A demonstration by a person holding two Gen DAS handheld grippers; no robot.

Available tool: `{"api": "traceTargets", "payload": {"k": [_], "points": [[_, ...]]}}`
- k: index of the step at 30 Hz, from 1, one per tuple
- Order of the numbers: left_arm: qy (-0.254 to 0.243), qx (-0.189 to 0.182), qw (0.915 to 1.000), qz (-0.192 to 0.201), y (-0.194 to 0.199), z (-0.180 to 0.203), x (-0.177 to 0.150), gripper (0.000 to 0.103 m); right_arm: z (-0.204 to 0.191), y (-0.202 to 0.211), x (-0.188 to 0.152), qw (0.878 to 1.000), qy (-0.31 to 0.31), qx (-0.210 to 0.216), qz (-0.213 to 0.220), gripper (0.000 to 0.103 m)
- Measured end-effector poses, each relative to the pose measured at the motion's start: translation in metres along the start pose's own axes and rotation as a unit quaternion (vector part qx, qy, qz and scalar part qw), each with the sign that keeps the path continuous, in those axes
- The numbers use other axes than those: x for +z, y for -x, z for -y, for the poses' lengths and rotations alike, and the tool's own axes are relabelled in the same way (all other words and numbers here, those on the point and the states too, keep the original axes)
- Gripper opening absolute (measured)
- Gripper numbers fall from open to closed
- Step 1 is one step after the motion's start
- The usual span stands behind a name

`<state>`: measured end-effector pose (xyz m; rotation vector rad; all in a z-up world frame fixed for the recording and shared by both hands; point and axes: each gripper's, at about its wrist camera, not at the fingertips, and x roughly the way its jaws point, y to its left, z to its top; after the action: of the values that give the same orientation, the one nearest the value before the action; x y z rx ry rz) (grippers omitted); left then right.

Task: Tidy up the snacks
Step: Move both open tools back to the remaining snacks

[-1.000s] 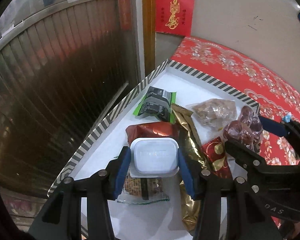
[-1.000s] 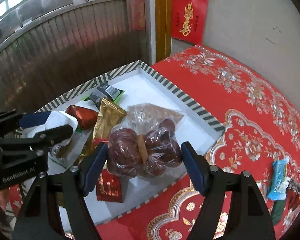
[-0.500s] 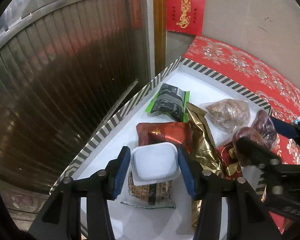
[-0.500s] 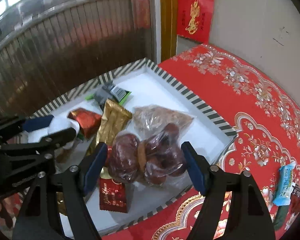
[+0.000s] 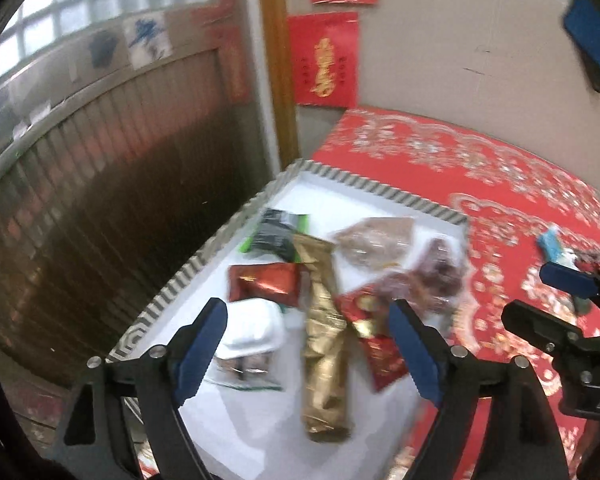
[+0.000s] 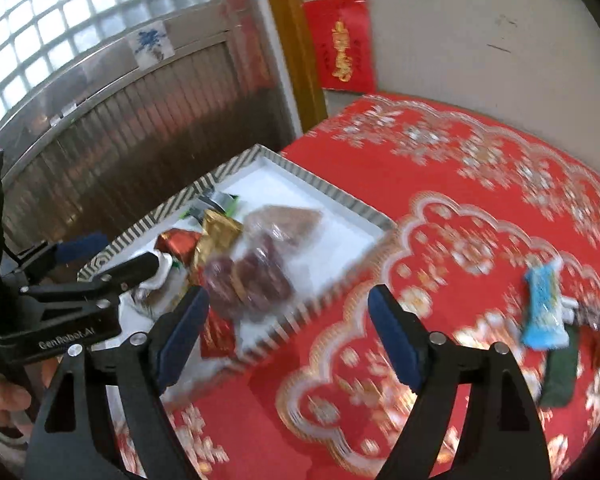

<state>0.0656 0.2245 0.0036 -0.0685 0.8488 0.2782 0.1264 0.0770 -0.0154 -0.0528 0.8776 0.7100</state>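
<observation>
Mostly sorted: snacks fill the striped tray; both hand-held grippers just opened wide, empty; blue packet remains outside.

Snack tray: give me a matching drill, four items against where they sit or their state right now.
Items:
1. white lidded tub
2. long gold packet
3. light blue wrapped snack
4. left gripper

Places/states:
A. on the red tablecloth, outside the striped tray
B. jaws open, nothing between them
C. near the tray's left rim, on a clear packet
D. lengthwise down the tray's middle

Pairs: 1-C, 2-D, 3-A, 4-B
</observation>
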Motion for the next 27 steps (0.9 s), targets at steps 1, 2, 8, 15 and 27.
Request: {"api": "traceTargets", "payload": {"k": [1,2,8,15,27], "points": [[-0.004,-0.003,1.0000,0.002,0.003,0.006,-0.001,0.084,0.006,0.008,-0.006,1.000,0.000,-0.011,0.001,0.083],[-0.010,-0.008,0.9999,0.005,0.007,0.015,-0.002,0.084,0.010,0.013,-0.010,1.000,0.000,-0.020,0.001,0.083],[-0.041,-0.038,0.9984,0.008,0.022,0.064,-0.011,0.084,0.048,0.054,-0.038,0.998,-0.016,-0.062,0.009,0.083],[-0.074,-0.066,0.9950,0.000,0.028,0.123,-0.018,0.085,0.098,0.098,-0.071,0.993,-0.040,-0.112,0.003,0.083],[-0.096,-0.096,0.9903,-0.029,0.011,0.201,-0.005,0.085,0.173,0.140,-0.109,0.983,-0.095,-0.156,-0.007,0.083]]}}
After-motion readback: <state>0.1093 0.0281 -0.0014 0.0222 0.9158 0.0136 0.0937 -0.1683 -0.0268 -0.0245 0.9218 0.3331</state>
